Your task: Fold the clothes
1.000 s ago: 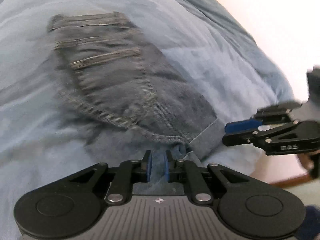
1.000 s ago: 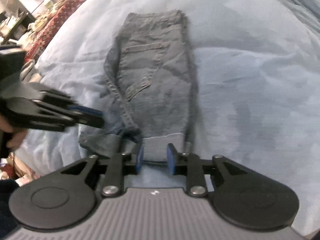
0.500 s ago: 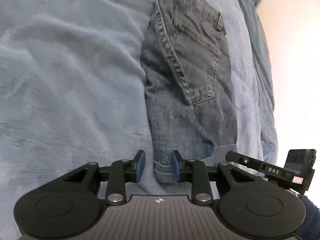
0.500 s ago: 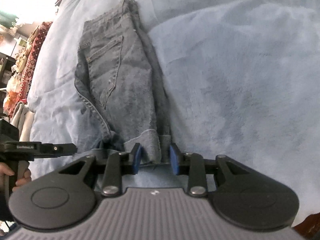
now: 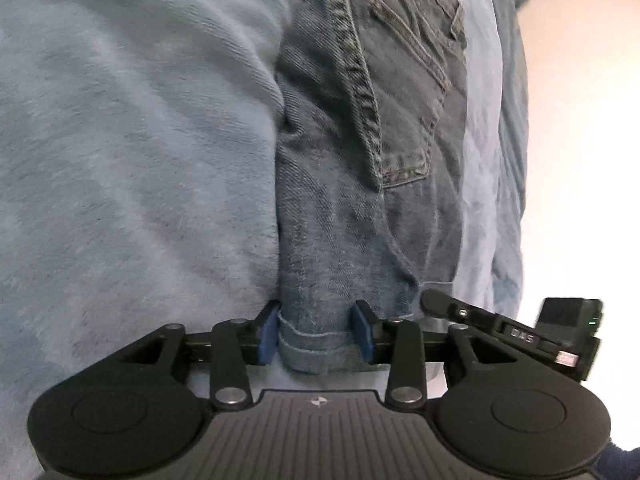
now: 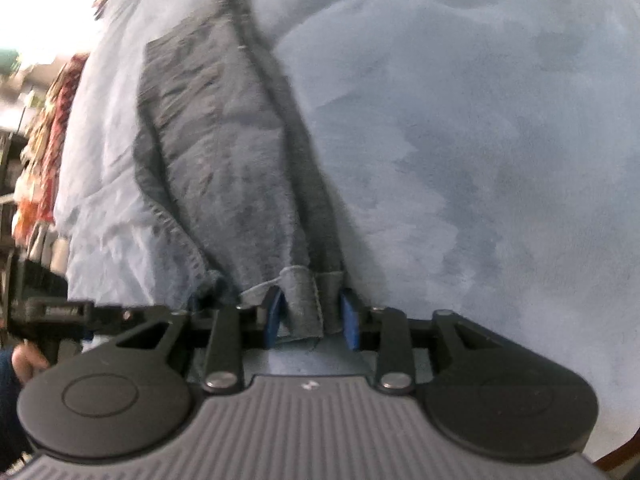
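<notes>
On the blue blanket (image 5: 132,152) | jeans (image 5: 372,160) lie lengthwise, hem at us | left claw (image 5: 316,334) and right claw (image 6: 310,316) apart around hem | we judge: gripping step; next, close both evenly.

Right wrist view smeared throughout: jeans (image 6: 224,152) without readable stitching, clutter (image 6: 44,128) at nine o'clock only red and orange streaks. Waistband cut off at twelve o'clock in the left view. Hand (image 6: 24,362) at eight o'clock mostly out of frame.
</notes>
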`<state>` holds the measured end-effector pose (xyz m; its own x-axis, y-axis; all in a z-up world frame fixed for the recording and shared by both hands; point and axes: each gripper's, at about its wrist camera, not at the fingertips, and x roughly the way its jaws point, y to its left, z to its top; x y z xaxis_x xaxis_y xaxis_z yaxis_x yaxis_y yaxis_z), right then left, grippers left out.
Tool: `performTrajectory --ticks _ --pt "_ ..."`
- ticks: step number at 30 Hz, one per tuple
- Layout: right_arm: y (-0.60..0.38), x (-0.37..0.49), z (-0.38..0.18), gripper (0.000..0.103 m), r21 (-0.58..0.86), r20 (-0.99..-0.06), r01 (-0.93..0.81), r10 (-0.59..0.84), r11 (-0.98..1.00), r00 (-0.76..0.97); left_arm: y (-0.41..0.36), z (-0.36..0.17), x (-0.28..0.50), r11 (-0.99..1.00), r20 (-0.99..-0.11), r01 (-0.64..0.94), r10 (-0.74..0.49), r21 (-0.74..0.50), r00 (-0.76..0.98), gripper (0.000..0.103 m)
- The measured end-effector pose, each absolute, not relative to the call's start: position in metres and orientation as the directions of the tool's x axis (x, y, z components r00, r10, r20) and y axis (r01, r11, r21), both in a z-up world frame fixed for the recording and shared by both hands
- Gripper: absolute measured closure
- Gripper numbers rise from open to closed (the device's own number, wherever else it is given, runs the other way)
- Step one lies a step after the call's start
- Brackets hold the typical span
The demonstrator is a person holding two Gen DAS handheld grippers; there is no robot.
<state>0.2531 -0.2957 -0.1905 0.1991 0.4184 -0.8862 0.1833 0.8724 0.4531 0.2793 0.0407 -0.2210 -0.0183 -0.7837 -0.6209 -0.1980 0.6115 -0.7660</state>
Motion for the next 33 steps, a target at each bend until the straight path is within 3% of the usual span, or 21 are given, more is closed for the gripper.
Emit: performTrajectory --ticks 5,9,16,27,33 --pt "-0.295 0.251 -0.190 0.074 0.451 -0.887 0.189 0.415 0.872 0.201 0.033 -0.221 0.277 0.640 -0.653 -0.201 -0.757 -0.741 -0.002 0.065" --pt "-0.290 0.251 -0.193 0.066 0.432 -0.895 0.197 0.392 0.880 0.210 0.027 -0.215 0.277 0.665 -0.678 -0.184 -0.735 -0.724 0.011 0.064" --pt "-0.285 0.246 -0.182 0.086 0.416 -0.899 0.184 0.373 0.891 0.229 0.027 -0.187 0.271 0.688 -0.696 -0.114 -0.717 -0.716 0.046 0.076" --pt "-0.271 0.213 -0.143 0.090 0.463 -0.886 0.162 0.453 0.871 0.094 0.055 -0.140 0.234 0.718 -0.715 -0.046 -0.696 -0.695 -0.059 0.078" --pt "-0.272 0.188 -0.133 0.089 0.514 -0.853 0.240 0.521 0.824 0.035 0.066 -0.135 0.225 0.718 -0.707 -0.167 -0.695 -0.675 -0.129 0.079"
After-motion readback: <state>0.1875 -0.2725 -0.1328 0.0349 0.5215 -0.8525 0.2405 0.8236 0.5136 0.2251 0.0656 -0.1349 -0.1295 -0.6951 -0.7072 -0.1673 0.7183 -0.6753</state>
